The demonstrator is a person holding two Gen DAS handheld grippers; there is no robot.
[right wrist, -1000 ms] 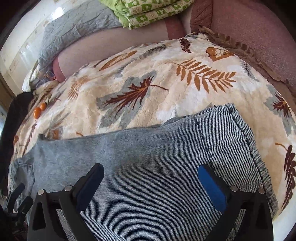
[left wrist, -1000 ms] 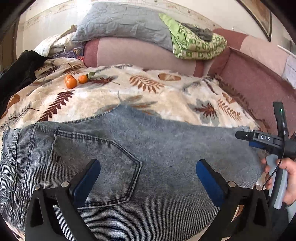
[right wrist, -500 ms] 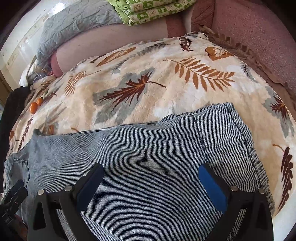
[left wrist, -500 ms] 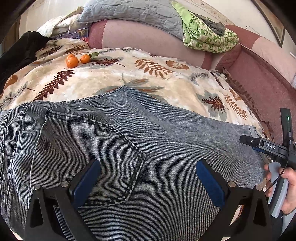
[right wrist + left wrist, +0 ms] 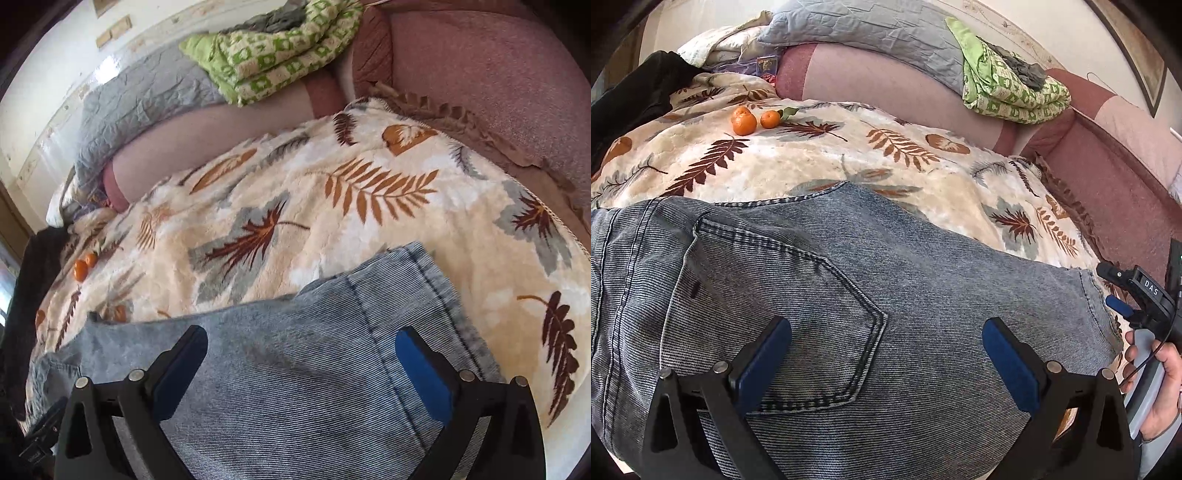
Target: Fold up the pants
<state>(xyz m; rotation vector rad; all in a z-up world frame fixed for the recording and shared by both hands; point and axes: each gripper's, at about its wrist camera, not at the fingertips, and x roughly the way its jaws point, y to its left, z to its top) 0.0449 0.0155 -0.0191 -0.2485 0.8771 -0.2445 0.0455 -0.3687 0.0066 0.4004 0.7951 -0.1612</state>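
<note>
Grey-blue denim pants [image 5: 923, 295] lie flat on a leaf-patterned blanket [image 5: 812, 162] on a sofa. In the left wrist view I see the seat with a back pocket [image 5: 798, 310]. My left gripper [image 5: 886, 354] is open and empty above that pocket, touching nothing. In the right wrist view the pants [image 5: 314, 369] show their leg end with the hem [image 5: 443, 280]. My right gripper [image 5: 301, 363] is open and empty above the leg. It also shows in the left wrist view [image 5: 1137, 295], held in a hand at the hem end.
Two tangerines [image 5: 750, 120] lie on the blanket at the far left. A grey pillow [image 5: 871, 33] and a green patterned blanket [image 5: 1008, 92] rest on the sofa back. A black garment [image 5: 635, 96] lies at the left. The pink sofa arm [image 5: 498, 92] stands at the right.
Both grippers have drawn back and lifted: more blanket and sofa back show beyond the pants. In the right view the hem has slid down and the scene has tilted. Both jaws stay open.
</note>
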